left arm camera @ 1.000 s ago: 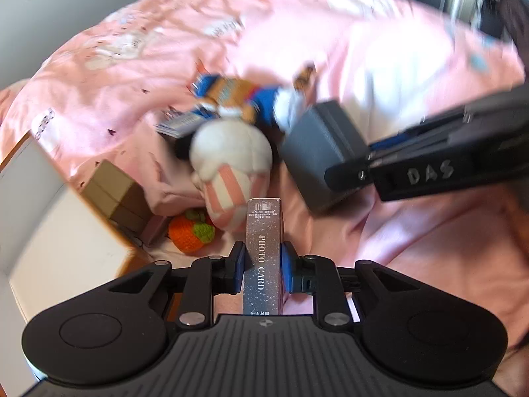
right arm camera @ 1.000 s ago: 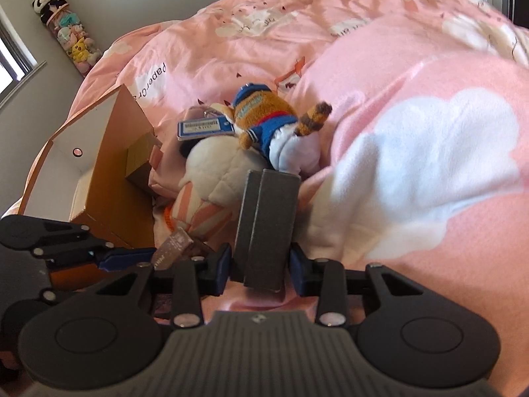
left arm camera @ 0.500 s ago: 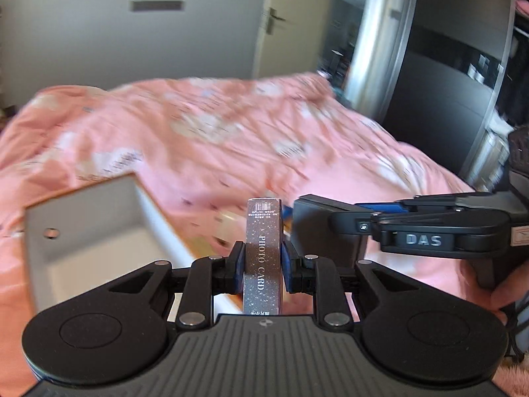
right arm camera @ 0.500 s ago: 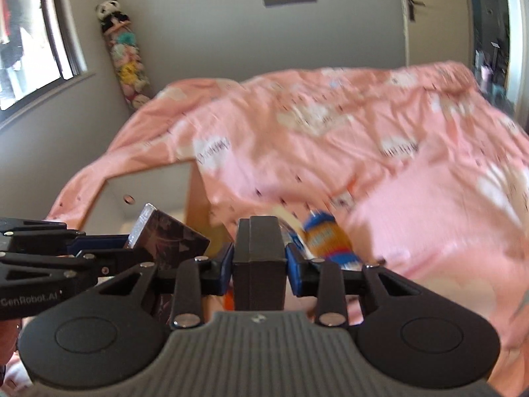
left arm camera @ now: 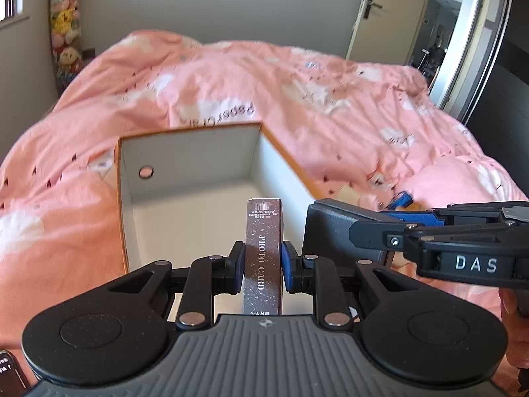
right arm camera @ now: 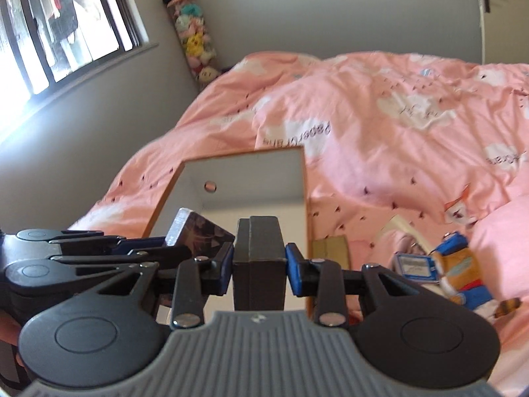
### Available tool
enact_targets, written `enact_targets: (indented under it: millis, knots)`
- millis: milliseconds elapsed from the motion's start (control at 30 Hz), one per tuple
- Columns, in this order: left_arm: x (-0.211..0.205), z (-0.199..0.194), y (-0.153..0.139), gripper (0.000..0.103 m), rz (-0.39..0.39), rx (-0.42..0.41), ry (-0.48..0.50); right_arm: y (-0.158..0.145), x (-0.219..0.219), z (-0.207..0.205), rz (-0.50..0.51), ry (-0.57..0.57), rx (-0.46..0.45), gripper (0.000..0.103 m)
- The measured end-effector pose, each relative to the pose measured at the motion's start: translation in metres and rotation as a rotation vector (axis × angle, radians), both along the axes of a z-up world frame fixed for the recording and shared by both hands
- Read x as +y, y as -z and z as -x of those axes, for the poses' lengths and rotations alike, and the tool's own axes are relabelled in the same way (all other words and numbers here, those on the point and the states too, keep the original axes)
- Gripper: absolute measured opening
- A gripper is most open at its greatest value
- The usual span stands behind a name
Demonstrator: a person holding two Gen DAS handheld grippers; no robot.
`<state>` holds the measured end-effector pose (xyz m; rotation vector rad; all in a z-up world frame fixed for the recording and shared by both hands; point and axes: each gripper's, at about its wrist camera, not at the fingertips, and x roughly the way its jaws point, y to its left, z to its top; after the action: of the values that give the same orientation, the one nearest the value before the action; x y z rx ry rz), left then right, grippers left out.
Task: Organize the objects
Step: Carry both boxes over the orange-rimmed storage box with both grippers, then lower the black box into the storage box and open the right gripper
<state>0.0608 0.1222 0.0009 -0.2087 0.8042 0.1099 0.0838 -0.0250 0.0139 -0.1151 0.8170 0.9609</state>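
Observation:
My left gripper [left arm camera: 263, 264] is shut on a narrow, glittery brown photo card box [left arm camera: 263, 248], held upright. Just beyond it an open storage box [left arm camera: 188, 152], white inside with orange edges, rests on the pink duvet. My right gripper [right arm camera: 259, 261] is shut on a dark grey box [right arm camera: 259, 251], also held before the storage box [right arm camera: 244, 172]. The two grippers are side by side. The left wrist view has the right gripper [left arm camera: 373, 225] and its grey box [left arm camera: 330, 231] at the right. The right wrist view has the left gripper [right arm camera: 165, 244] with the photo card box [right arm camera: 198, 235] at the left.
A blue and orange plush toy [right arm camera: 463, 271], a tagged card [right arm camera: 413, 264] and a tan cardboard box [right arm camera: 330, 248] lie on the duvet right of the storage box. A column of plush toys [right arm camera: 195, 39] stands in the far corner by a window [right arm camera: 66, 23]. A door [left arm camera: 373, 10] is beyond the bed.
Both grippers rose and swung left from the toy pile to the open storage box, levelling out from tilted. Each still grips its own box.

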Motion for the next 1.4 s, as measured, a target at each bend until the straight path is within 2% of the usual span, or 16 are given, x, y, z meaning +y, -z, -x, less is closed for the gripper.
enact_targets:
  millis: [133, 300, 533, 633, 933, 1100, 1233, 1333, 1400]
  knots:
    - [0.009, -0.002, 0.017, 0.025, 0.028, 0.048, -0.004, 0.02, 0.021, -0.003, 0.068, -0.018, 0.035, 0.035]
    - [0.017, -0.001, 0.031, 0.025, 0.021, 0.1, -0.018, 0.037, 0.038, -0.006, 0.13, -0.049, 0.089, 0.035]
    - [0.028, 0.002, 0.039, 0.025, 0.039, 0.123, -0.014, 0.059, 0.056, -0.023, 0.205, -0.079, 0.228, 0.035]
    - [0.029, 0.002, 0.042, 0.025, 0.03, 0.134, -0.012, 0.066, 0.064, -0.026, 0.239, -0.09, 0.247, 0.035]
    - [0.028, 0.002, 0.049, 0.026, 0.035, 0.142, 0.017, 0.067, 0.071, -0.018, 0.339, -0.132, 0.166, 0.038]
    - [0.03, 0.002, 0.048, 0.026, 0.058, 0.134, 0.02, 0.061, 0.071, -0.015, 0.398, -0.142, 0.06, 0.044]
    - [0.031, 0.001, 0.049, 0.026, 0.082, 0.137, 0.022, 0.055, 0.071, -0.011, 0.432, -0.192, -0.008, 0.045]
    - [0.033, 0.0, 0.051, 0.026, 0.106, 0.139, 0.021, 0.052, 0.073, -0.002, 0.482, -0.242, -0.116, 0.046]
    - [0.034, 0.0, 0.051, 0.026, 0.117, 0.14, 0.019, 0.051, 0.073, -0.001, 0.505, -0.279, -0.138, 0.045]
